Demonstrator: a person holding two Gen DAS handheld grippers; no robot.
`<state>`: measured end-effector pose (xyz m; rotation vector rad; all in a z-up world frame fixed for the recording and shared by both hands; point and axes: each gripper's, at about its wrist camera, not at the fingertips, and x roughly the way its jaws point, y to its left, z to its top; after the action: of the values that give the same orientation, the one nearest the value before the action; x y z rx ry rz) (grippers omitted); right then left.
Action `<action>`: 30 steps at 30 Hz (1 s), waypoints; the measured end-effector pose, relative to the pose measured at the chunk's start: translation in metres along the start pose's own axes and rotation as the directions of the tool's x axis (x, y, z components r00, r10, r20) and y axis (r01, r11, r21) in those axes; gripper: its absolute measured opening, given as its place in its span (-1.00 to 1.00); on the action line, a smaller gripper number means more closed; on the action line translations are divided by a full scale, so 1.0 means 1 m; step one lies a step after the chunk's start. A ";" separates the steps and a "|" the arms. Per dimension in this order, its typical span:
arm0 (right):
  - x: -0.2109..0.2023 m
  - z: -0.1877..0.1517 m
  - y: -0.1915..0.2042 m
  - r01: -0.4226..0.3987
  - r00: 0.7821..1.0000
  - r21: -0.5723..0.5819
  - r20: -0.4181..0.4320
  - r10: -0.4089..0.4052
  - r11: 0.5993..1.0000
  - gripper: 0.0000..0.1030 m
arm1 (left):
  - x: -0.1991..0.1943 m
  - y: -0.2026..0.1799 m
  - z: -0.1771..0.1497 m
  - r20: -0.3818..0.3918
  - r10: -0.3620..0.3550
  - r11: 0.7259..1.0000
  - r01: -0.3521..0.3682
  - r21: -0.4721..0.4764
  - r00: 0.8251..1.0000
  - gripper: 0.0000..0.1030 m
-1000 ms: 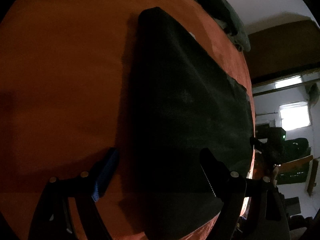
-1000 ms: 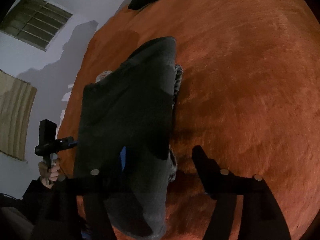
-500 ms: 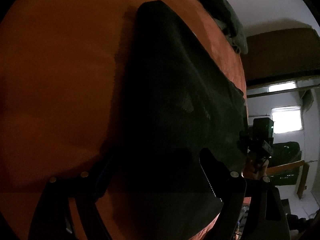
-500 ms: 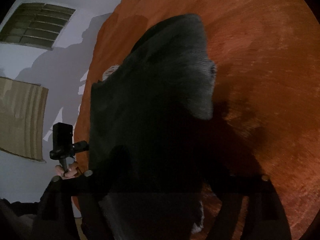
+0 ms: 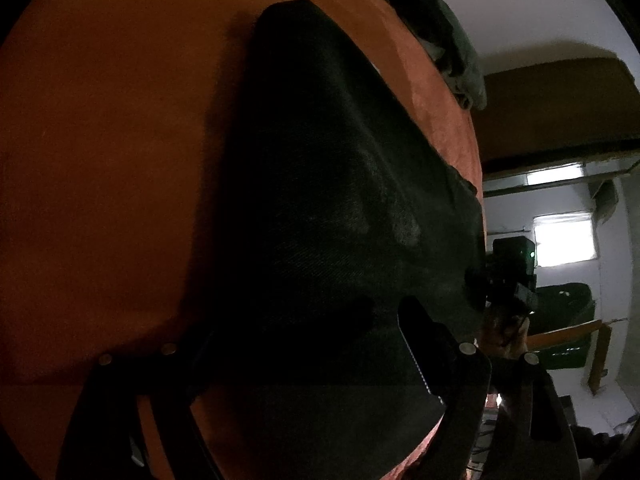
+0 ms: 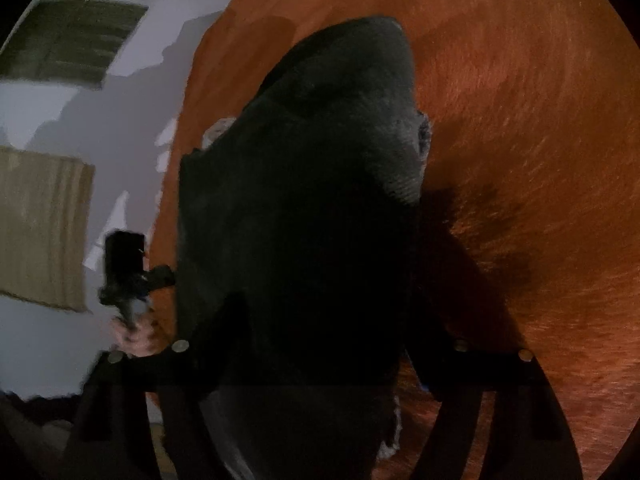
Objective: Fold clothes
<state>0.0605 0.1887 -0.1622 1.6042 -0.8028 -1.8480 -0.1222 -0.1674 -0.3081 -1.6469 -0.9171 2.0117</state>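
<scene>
1. A dark, nearly black garment [image 5: 328, 208] lies on an orange-red cloth surface [image 5: 100, 160]. In the left wrist view it fills the centre, running from a folded corner at upper centre down to the bottom edge.
2. In the right wrist view the same garment [image 6: 304, 208] covers the centre of the frame, with a rounded grey ribbed edge at upper right.
3. The left gripper [image 5: 296, 340] sits at the bottom of its frame. Its jaws stand wide apart with the garment's near edge spread between them; one finger is lost in the dark, so I cannot tell whether the pads press on the cloth.
4. The right gripper [image 6: 324, 336] sits at the bottom of its frame with jaws wide and just closing. Garment cloth lies between them, but no pad visibly presses it.
5. A second heap of dark clothes [image 5: 448, 40] rests at the upper right, at the far edge of the surface.
6. Judgement: the garment looks like a soft, light, limp knit that will sag and bunch. It is best taken at the near corners or the ribbed hem, pinching all layers together.
</scene>
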 end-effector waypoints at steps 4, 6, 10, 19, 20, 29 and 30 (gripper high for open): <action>-0.011 -0.001 -0.001 -0.032 0.999 0.013 0.020 0.032 0.999 0.07 | 0.000 -0.004 -0.001 0.005 0.020 0.999 -0.020 0.026 1.000 0.61; -0.020 -0.003 0.000 -0.042 0.998 0.009 0.036 0.041 0.999 -0.03 | 0.000 -0.003 0.001 0.005 0.007 1.000 -0.007 0.018 1.000 0.61; -0.026 -0.003 0.006 -0.047 0.998 -0.002 0.042 0.047 0.999 -0.21 | 0.002 0.002 0.004 0.001 -0.013 1.000 0.013 -0.013 1.000 0.61; -0.015 0.006 -0.013 -0.065 0.996 0.043 -0.055 0.067 0.997 0.24 | 0.005 0.001 -0.001 -0.036 -0.019 1.000 0.019 0.011 0.999 0.61; -0.014 0.006 -0.014 -0.077 0.995 0.051 -0.059 0.080 0.996 0.24 | 0.006 0.001 -0.001 -0.041 -0.021 1.000 0.022 0.013 0.999 0.61; 0.006 0.003 0.006 -0.121 0.990 0.022 -0.071 0.122 0.992 -0.13 | 0.015 -0.004 0.001 -0.024 -0.018 0.999 0.017 -0.033 1.000 -0.23; 0.006 0.002 0.010 -0.115 0.991 0.013 -0.062 0.116 0.993 -0.15 | 0.013 -0.001 0.000 -0.011 -0.034 0.997 0.033 -0.063 0.999 -0.35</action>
<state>0.0583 0.1782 -0.1583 1.5790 -0.8589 -1.7073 -0.1259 -0.1580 -0.3169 -1.6630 -1.0063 1.9678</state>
